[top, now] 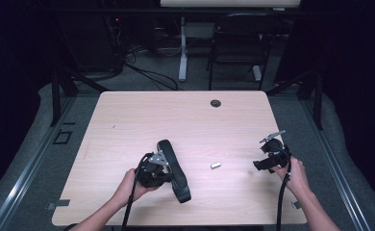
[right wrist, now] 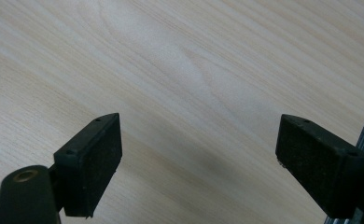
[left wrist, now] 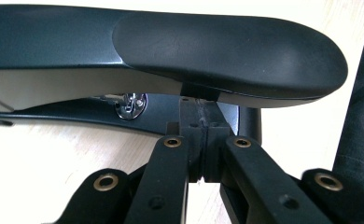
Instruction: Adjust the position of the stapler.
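Worktop [top: 142, 110] first: pale wood, mostly bare, w/ a cable grommet [top: 216, 103] at the far edge. All the action sits in the near half, close to you.

Biggest thing on it is the black stapler [top: 174, 169], long body running near-to-far, just left of centre, its far end angled a bit left. In the left gripper view you see its rounded top arm [left wrist: 227, 51] over the base, a silver rivet [left wrist: 131, 103] in the gap between them. It looks propped on its side rather than flat, prob. so the underside or magazine is reachable.

Your left tool [top: 160, 167] is against the stapler's left flank, jaws pinched together; the left gripper view shows the two pads meeting on a thin edge of the stapler near its hinged end. So it's clamped on the stapler, likely to steady it while the other hand works.

Your right tool [top: 258, 164] hovers at the right side of the worktop, well apart from the stapler. Its pads [right wrist: 94, 158] stand wide, nothing between them, just wood grain below. Looks like it's parked, ready to reach in.

Smallest: a little silver block [top: 216, 165], prob. a strip of staples, lying loose between the stapler and the right tool, nearer the stapler. My read: that's the next pickup for the right tool, then into the stapler.
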`<state>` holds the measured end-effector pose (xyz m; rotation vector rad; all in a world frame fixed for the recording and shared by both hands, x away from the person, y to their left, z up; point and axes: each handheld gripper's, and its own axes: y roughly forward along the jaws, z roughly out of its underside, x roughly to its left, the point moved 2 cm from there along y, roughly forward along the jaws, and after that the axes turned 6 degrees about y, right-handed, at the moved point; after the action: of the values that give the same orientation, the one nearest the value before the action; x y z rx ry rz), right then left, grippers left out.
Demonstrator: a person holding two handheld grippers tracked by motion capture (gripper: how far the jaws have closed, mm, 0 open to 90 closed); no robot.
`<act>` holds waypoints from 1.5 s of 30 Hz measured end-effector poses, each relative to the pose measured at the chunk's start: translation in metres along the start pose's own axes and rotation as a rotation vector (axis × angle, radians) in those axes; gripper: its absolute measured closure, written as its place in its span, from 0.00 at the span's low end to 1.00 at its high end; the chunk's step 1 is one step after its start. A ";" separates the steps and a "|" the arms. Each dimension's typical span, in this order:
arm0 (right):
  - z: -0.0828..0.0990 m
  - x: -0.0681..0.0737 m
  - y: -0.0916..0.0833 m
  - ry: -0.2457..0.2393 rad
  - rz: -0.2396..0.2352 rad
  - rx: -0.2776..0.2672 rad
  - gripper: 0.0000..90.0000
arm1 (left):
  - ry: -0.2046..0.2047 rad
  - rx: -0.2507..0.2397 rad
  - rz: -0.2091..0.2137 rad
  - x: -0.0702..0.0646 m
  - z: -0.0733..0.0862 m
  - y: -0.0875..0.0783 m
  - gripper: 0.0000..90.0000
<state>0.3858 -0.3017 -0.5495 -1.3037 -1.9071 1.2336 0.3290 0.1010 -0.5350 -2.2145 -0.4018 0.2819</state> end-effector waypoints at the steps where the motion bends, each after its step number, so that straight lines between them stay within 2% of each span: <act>1: 0.000 0.000 0.000 -0.007 0.003 0.006 0.16 | 0.001 -0.001 -0.002 -0.001 -0.001 0.001 1.00; 4: -0.001 0.002 0.001 0.005 -0.010 0.000 0.16 | 0.006 -0.004 -0.003 -0.002 -0.003 0.003 1.00; 5: -0.001 0.002 0.000 -0.005 -0.005 0.012 0.15 | 0.008 -0.003 -0.002 -0.003 -0.004 0.004 1.00; 6: -0.001 0.003 0.002 0.004 -0.020 0.007 0.15 | 0.011 -0.002 -0.002 -0.003 -0.005 0.004 1.00; 12: -0.004 0.007 0.001 -0.017 -0.018 0.015 0.15 | 0.010 -0.011 0.002 -0.005 -0.012 0.011 1.00; 14: -0.006 0.009 0.002 -0.004 -0.033 -0.004 0.15 | 0.008 -0.017 0.010 -0.005 -0.015 0.014 1.00; 16: -0.007 0.009 0.001 -0.007 -0.026 0.002 0.15 | 0.007 -0.020 0.009 -0.006 -0.017 0.015 1.00; 21: -0.011 0.013 -0.002 0.004 -0.039 -0.037 0.15 | 0.018 -0.028 0.018 -0.007 -0.025 0.021 1.00; 22: -0.012 0.014 -0.002 0.003 -0.056 -0.040 0.15 | 0.016 -0.030 0.019 -0.007 -0.026 0.022 1.00; 23: -0.013 0.014 -0.003 0.003 -0.052 -0.038 0.15 | 0.019 -0.025 0.008 -0.007 -0.027 0.022 1.00; 24: -0.014 0.016 -0.003 0.007 -0.062 -0.043 0.15 | 0.012 -0.037 0.024 -0.007 -0.028 0.024 1.00; 28: -0.016 0.020 -0.003 -0.004 -0.066 -0.047 0.15 | 0.017 -0.034 0.030 -0.006 -0.031 0.026 1.00; 29: -0.018 0.024 -0.004 -0.007 -0.083 -0.046 0.15 | 0.017 -0.037 0.031 -0.006 -0.033 0.028 1.00; 31: -0.020 0.028 -0.004 -0.008 -0.087 -0.059 0.15 | 0.016 -0.041 0.038 -0.005 -0.035 0.029 1.00; 33: -0.022 0.030 -0.005 -0.014 -0.090 -0.060 0.15 | 0.021 -0.035 0.026 -0.005 -0.037 0.029 1.00; 34: -0.024 0.034 -0.007 -0.012 -0.091 -0.070 0.15 | 0.027 -0.033 0.053 -0.003 -0.038 0.026 0.98; 35: -0.026 0.035 -0.008 -0.010 -0.095 -0.075 0.15 | 0.027 -0.033 0.053 -0.003 -0.038 0.026 0.96; 36: -0.027 0.037 -0.008 -0.001 -0.108 -0.082 0.15 | 0.031 -0.044 0.078 -0.002 -0.037 0.024 0.91; 37: -0.028 0.039 -0.009 0.005 -0.127 -0.086 0.15 | 0.042 -0.037 0.088 -0.001 -0.037 0.018 0.86; 38: -0.028 0.039 -0.009 0.005 -0.127 -0.086 0.15 | 0.042 -0.037 0.088 -0.001 -0.037 0.018 0.80; 39: -0.030 0.044 -0.010 0.004 -0.140 -0.087 0.15 | 0.039 -0.046 0.109 0.001 -0.036 0.013 0.73; 42: -0.033 0.049 -0.011 -0.008 -0.160 -0.091 0.13 | 0.035 -0.045 0.106 0.003 -0.033 0.007 0.56; 43: -0.036 0.055 -0.012 -0.007 -0.184 -0.085 0.07 | 0.019 -0.038 0.068 0.005 -0.029 0.000 0.51; 44: -0.036 0.055 -0.012 -0.007 -0.184 -0.085 0.07 | 0.019 -0.038 0.068 0.005 -0.029 0.000 0.47; 45: -0.039 0.061 -0.013 -0.010 -0.207 -0.092 0.06 | -0.002 -0.050 0.051 0.009 -0.025 -0.007 0.43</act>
<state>0.3864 -0.2331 -0.5246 -1.1133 -2.0684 1.0612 0.3447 0.0912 -0.5143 -2.2764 -0.3567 0.3042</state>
